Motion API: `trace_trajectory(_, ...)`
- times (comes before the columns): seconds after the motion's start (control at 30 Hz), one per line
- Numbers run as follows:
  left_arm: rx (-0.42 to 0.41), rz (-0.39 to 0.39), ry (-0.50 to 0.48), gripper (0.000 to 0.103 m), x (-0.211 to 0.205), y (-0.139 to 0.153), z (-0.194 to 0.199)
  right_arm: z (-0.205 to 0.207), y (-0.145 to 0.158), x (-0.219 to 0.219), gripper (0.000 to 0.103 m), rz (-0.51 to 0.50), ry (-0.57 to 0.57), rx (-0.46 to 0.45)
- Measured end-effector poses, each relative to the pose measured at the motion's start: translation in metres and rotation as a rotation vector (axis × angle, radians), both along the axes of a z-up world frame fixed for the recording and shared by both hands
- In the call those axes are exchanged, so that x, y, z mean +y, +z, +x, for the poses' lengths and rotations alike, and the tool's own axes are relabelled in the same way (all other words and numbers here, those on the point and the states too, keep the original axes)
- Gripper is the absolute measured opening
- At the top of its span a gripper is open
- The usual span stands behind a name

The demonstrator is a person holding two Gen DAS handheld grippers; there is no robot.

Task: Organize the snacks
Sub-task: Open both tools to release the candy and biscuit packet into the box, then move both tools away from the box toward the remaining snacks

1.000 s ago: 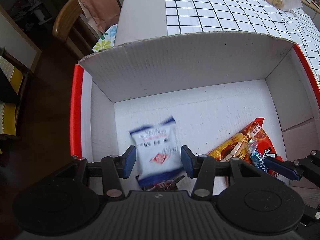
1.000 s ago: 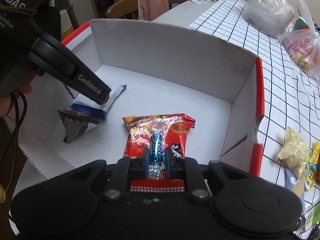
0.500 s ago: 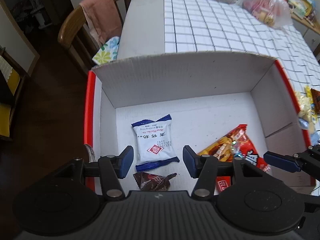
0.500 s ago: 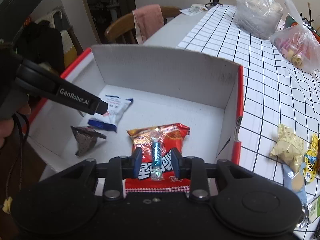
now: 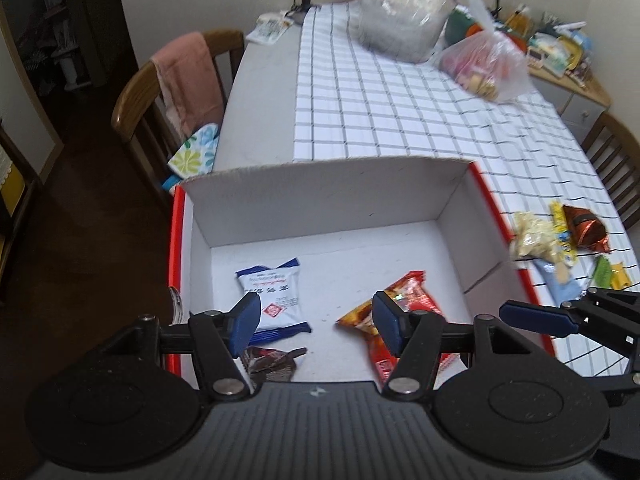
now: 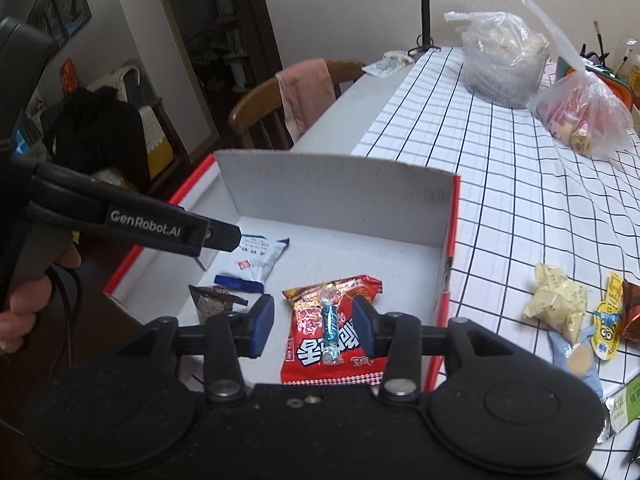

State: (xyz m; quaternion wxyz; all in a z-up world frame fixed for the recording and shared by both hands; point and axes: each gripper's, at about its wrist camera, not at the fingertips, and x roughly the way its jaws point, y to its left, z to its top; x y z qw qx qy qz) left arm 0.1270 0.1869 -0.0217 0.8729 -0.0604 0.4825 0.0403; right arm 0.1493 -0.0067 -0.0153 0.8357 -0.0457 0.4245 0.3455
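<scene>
A white cardboard box with red edges (image 5: 320,200) (image 6: 340,176) holds a white-and-blue packet (image 5: 272,300) (image 6: 256,258), a dark brown wrapper (image 5: 272,362) (image 6: 212,300), a red snack bag (image 5: 404,312) (image 6: 320,356) and a blue candy (image 6: 330,322) lying on the red bag. My left gripper (image 5: 314,322) is open and empty above the box's near side. My right gripper (image 6: 314,330) is open and empty above the red bag and candy. Loose snacks (image 5: 560,240) (image 6: 572,312) lie on the checked cloth right of the box.
The table carries a checked cloth (image 5: 380,112), two plastic bags (image 5: 404,20) (image 6: 584,112) at the far end and a desk lamp (image 6: 432,4). A wooden chair with a pink cloth (image 5: 180,80) stands at the left. Clutter sits far right.
Both grippers have drawn back and up from the box. The right gripper opened and let the blue candy drop onto the red bag. The white-and-blue packet settled on the box floor.
</scene>
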Motion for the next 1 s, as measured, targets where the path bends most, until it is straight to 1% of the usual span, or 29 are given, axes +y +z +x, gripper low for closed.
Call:
trace_trajectory(0.03,-0.011,-0.001,-0.002,0.061,-0.003,0.003,-0.003,-0.001,0.003,-0.004,0.046,0.008,-0.004,-0.005)
trace_trajectory(0.1,-0.035,-0.005,-0.007,0.063,-0.008,0.009,-0.007,-0.004,0.008,-0.011,0.052,0.023,-0.012,-0.012)
trace_trajectory(0.2,-0.071,-0.012,-0.028,0.065,-0.019,0.018,-0.014,-0.006,0.014,-0.024,0.059,0.046,-0.022,-0.019)
trace_trajectory(0.37,-0.123,-0.009,-0.056,0.066,-0.039,0.029,-0.022,-0.011,0.021,-0.049,0.067,0.078,-0.048,-0.032)
trace_trajectory(0.57,-0.191,-0.025,-0.107,0.070,-0.069,0.038,-0.031,-0.013,0.025,-0.085,0.078,0.112,-0.098,-0.037)
trace_trajectory(0.63,-0.210,-0.031,-0.123,0.071,-0.080,0.040,-0.034,-0.015,0.025,-0.099,0.080,0.120,-0.109,-0.038)
trace_trajectory(0.73,-0.231,-0.034,-0.143,0.074,-0.099,0.040,-0.035,-0.018,0.024,-0.120,0.082,0.122,-0.135,-0.040)
trace_trajectory(1.0,-0.236,-0.075,-0.206,0.075,-0.153,0.031,-0.034,-0.024,0.017,-0.184,0.089,0.111,-0.222,-0.039)
